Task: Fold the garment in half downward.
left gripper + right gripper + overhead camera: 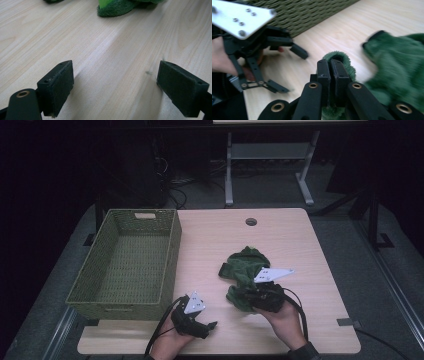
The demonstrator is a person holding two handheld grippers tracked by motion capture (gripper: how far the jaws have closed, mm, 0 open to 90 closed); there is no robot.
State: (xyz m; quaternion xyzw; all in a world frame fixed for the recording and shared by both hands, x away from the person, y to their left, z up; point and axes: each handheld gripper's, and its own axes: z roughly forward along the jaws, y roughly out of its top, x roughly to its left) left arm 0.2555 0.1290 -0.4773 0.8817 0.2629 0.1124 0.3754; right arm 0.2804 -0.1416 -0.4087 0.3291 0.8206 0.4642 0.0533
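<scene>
Two tools noted. Right tool [329, 72] jaws clamped on a fold of green cloth [245, 270]; the rest lies bunched just beyond it. Left tool [117, 85] jaws apart, over bare counter [215, 240]. Woven basket [127, 265] at counter's left; dark room behind.

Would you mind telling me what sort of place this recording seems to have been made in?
Probably a lab or workshop set up for recording handling tasks, not a home. A bare wooden table with a cable hole stands on grey carpet, loose cables lie beyond it, and another metal-legged bench stands in the dark background.
</scene>
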